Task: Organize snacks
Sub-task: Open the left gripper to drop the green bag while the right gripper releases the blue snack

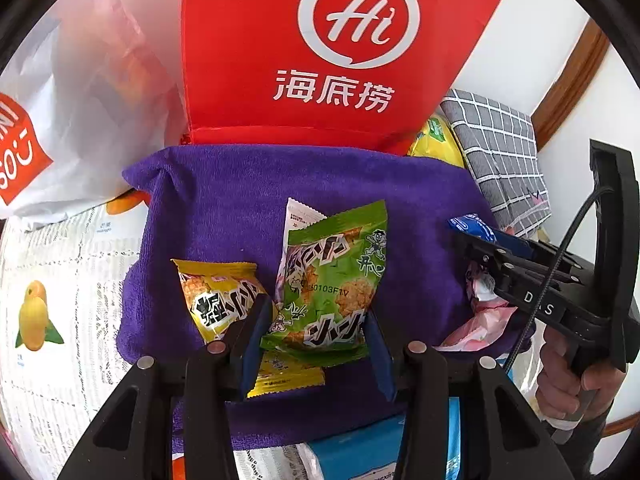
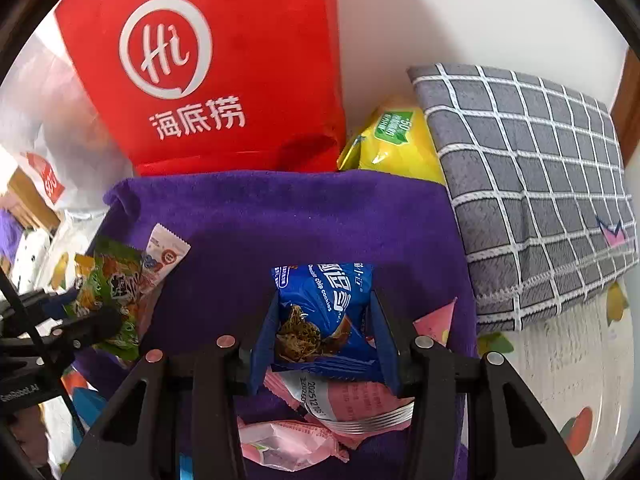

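My left gripper is shut on a green snack packet and holds it above the purple towel. A yellow snack packet lies on the towel just left of it. My right gripper is shut on a blue chocolate chip cookie packet above the purple towel. Pink snack packets lie on the towel under it. The right gripper also shows in the left wrist view at the right with the blue packet. The left gripper with the green packet shows at the left of the right wrist view.
A red bag with a white logo stands behind the towel. A grey checked cushion lies at the right, a yellow bag beside it. A white plastic bag sits at the left. A fruit-print tablecloth covers the table.
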`<act>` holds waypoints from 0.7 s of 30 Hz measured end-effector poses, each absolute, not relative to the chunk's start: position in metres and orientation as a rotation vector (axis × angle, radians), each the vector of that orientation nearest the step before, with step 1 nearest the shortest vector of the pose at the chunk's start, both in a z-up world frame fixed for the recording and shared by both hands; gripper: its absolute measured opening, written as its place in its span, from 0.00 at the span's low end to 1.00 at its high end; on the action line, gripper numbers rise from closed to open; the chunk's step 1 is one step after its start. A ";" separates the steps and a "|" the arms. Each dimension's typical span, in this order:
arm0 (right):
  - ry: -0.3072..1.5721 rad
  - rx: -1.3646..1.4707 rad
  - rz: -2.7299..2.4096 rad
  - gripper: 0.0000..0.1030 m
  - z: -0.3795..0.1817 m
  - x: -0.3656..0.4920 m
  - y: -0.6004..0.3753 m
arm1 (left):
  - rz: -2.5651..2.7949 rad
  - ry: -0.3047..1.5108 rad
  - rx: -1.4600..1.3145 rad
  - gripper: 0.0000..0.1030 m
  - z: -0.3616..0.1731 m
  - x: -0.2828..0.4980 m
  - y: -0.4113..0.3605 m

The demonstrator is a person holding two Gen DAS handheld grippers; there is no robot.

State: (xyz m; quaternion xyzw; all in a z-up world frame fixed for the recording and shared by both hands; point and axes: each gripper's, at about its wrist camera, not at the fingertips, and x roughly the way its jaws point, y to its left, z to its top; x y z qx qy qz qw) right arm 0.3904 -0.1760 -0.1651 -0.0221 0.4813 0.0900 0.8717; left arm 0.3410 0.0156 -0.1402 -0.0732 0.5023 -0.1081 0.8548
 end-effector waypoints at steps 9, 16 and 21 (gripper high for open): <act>0.954 -0.071 0.202 0.57 -0.146 0.380 -0.173 | -0.231 1.059 -0.177 0.43 -0.140 0.338 0.019; 0.926 -0.052 0.192 0.60 -0.131 0.374 -0.178 | -0.228 1.057 -0.172 0.61 -0.136 0.337 0.015; 0.901 -0.055 0.168 0.61 -0.119 0.368 -0.180 | -0.209 1.029 -0.166 0.67 -0.124 0.330 0.016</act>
